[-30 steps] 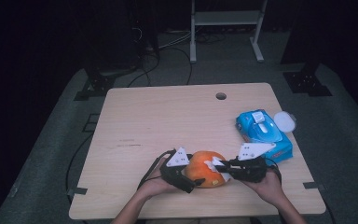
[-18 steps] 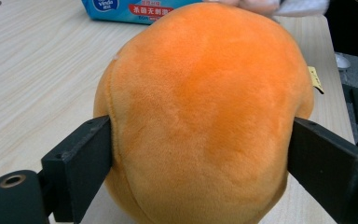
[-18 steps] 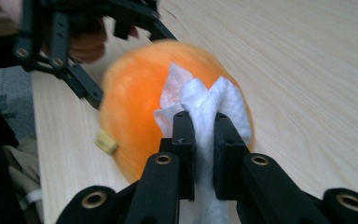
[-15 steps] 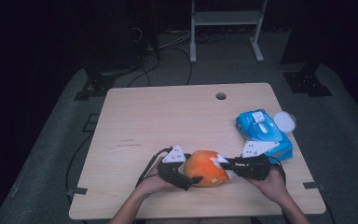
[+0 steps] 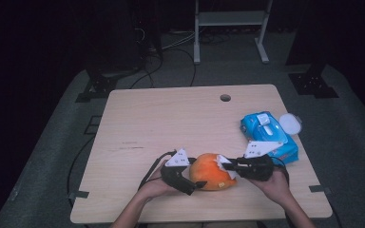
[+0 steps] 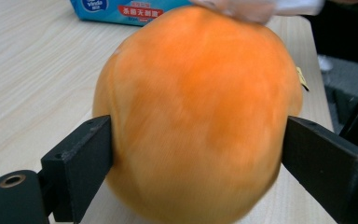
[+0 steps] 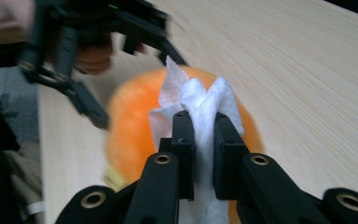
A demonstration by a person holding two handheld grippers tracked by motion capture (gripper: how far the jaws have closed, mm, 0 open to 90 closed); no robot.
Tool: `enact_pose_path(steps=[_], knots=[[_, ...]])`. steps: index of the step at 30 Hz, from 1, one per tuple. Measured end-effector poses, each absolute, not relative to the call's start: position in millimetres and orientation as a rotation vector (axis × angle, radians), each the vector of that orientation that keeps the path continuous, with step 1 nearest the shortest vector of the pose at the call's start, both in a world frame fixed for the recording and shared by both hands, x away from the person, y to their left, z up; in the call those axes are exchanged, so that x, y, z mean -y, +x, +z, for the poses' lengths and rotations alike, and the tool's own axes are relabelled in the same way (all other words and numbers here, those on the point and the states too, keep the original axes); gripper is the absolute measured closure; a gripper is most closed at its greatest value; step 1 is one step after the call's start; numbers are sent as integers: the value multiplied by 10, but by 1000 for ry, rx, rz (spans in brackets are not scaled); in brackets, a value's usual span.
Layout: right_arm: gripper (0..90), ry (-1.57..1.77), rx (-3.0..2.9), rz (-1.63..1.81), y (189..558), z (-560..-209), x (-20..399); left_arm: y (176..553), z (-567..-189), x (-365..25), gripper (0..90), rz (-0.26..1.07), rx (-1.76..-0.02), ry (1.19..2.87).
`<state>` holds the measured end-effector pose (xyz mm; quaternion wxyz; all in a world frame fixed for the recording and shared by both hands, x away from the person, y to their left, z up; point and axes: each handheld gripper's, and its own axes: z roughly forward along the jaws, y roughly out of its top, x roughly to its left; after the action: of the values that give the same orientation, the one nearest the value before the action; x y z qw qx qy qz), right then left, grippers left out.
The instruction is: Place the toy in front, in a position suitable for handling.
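The left hand-held gripper (image 5: 196, 183) stood at the left of the work area, near the front edge of the light wooden desk (image 5: 171, 118). Its jaws were spread wide and pressed against both flanks of the round orange plush ball (image 5: 211, 171) — the left gripper view showed one black jaw at each side of the ball (image 6: 196, 112), touching its fuzzy surface. This grip appeared intended to steady the soft ball on the desk so that it would not roll or shift under wiping pressure.

The ball rested on the desk between the two grippers, just in front of the person.

The right hand-held gripper (image 5: 229, 166) approached from the right. Its jaws were pressed together on a crumpled white wet wipe (image 7: 200, 105), and the bunched wipe projected beyond the jaw tips against the upper side of the ball (image 7: 130, 130). Pinching the wipe in a tight wad likely gave a firm pad for rubbing the plush surface.

Farther right and toward the back lay the blue soft-pack of wet wipes (image 5: 268, 135), with its round white lid (image 5: 291, 123) just beside it — the probable source of the wipe, kept within reach of the right hand.
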<state>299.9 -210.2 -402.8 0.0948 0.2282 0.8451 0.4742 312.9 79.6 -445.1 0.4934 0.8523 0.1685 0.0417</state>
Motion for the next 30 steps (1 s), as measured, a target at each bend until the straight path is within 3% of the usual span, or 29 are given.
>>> enact_pose_path(steps=[5, 7, 13, 17, 24, 30], knots=[[806, 725, -2513, 1422, 3008, -4085, 2221, 3176, -4475, -779, 91, 26, -472, 2026], [805, 704, -2526, 1425, 2990, -4095, 2170, 3154, -4492, -737, 132, 34, -475, 2029], [808, 670, -2498, 1481, 2962, -4010, 2043, 3069, -4319, -684, 252, 241, -366, 2045], [807, 564, -2518, 1471, 2896, -3937, 1869, 2987, -4303, -600, 242, 391, -237, 2123], [808, 662, -2485, 1376, 3012, -4029, 2093, 3140, -4460, -757, 122, 208, -385, 2077], [806, 638, -2503, 1376, 2937, -4049, 1999, 3119, -4417, -705, 133, 202, -384, 2059]])
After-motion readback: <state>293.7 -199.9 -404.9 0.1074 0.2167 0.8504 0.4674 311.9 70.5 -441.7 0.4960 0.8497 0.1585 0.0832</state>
